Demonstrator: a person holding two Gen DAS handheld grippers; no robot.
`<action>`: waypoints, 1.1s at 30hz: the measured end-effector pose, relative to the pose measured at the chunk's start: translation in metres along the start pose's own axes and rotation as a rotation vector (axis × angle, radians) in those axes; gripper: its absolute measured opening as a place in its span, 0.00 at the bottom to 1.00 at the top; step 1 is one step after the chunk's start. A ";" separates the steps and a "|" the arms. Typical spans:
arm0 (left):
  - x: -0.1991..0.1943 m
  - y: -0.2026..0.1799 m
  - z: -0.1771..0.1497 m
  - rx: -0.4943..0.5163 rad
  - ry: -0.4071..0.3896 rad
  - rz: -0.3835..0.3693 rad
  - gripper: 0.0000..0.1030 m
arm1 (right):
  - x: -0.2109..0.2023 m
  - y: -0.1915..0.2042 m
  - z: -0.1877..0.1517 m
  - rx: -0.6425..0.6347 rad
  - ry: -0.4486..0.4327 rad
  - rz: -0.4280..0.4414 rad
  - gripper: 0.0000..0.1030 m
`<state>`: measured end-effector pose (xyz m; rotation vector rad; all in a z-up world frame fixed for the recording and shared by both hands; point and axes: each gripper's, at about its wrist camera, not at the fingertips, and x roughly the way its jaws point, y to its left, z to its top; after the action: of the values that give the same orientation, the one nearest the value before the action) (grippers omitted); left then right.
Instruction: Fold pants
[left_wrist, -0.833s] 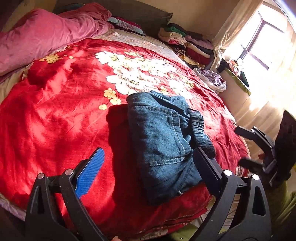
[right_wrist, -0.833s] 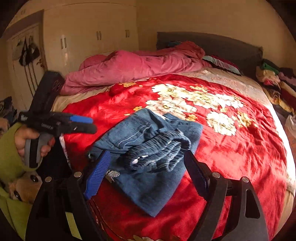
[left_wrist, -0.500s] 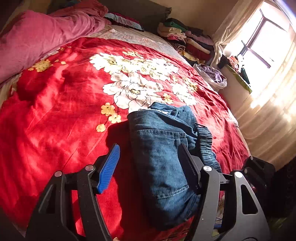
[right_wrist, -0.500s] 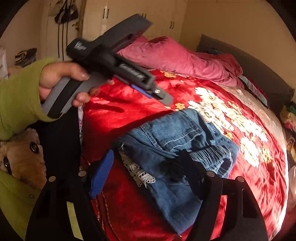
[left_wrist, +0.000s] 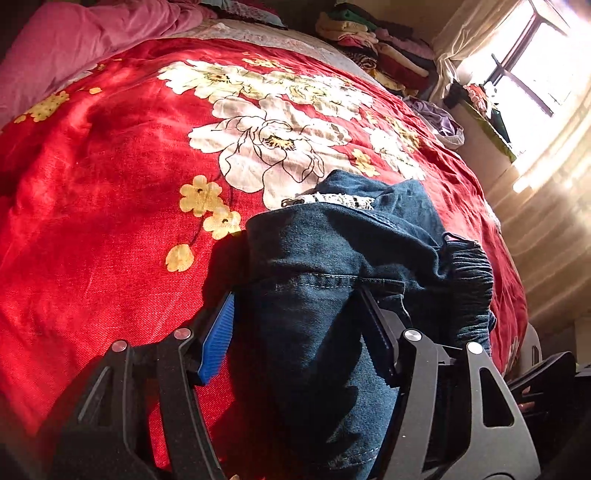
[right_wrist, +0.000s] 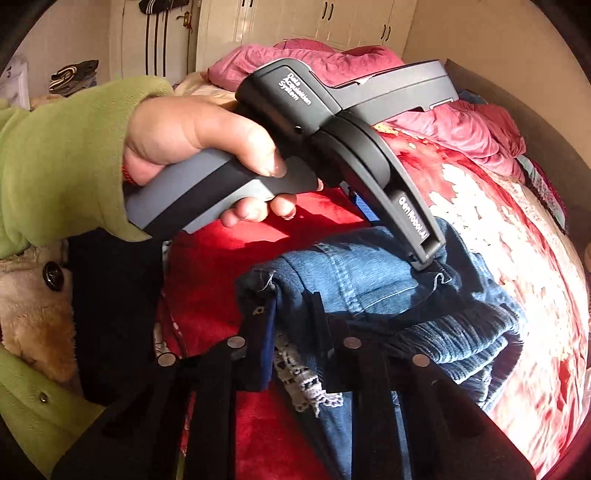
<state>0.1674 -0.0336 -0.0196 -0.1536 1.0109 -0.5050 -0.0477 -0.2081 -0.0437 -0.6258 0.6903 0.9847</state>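
The blue denim pants (left_wrist: 332, 288) lie bunched and partly folded on the red flowered bedspread (left_wrist: 110, 206) near the bed's edge. My left gripper (left_wrist: 299, 325) straddles a fold of the denim, its jaws part open with the cloth between them. My right gripper (right_wrist: 291, 325) has its jaws narrowed on the near edge of the pants (right_wrist: 354, 273), where white lace trim (right_wrist: 306, 380) shows. The left gripper (right_wrist: 421, 240) also shows in the right wrist view, held by a hand in a green sleeve, its tip down on the denim.
A pink quilt (left_wrist: 74, 40) lies at the head of the bed. Folded clothes (left_wrist: 376, 48) are stacked at the far side by the window (left_wrist: 535, 62). White wardrobes (right_wrist: 295, 22) stand behind. The person's green coat (right_wrist: 37, 369) is close on the left.
Both grippers have moved down onto the pants. The left one now has the denim fold between its fingers. The right one has narrowed on the near edge.
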 end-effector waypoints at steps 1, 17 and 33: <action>-0.001 0.000 -0.001 0.000 -0.006 -0.002 0.55 | -0.001 -0.001 -0.002 0.007 0.005 0.011 0.16; 0.000 0.000 -0.007 0.005 -0.053 -0.013 0.60 | -0.004 0.013 -0.020 0.117 0.017 0.026 0.31; -0.019 -0.003 -0.012 -0.020 -0.084 -0.004 0.65 | -0.024 0.016 -0.004 0.169 -0.017 0.033 0.51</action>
<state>0.1477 -0.0255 -0.0103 -0.1935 0.9336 -0.4885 -0.0723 -0.2165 -0.0304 -0.4583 0.7623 0.9501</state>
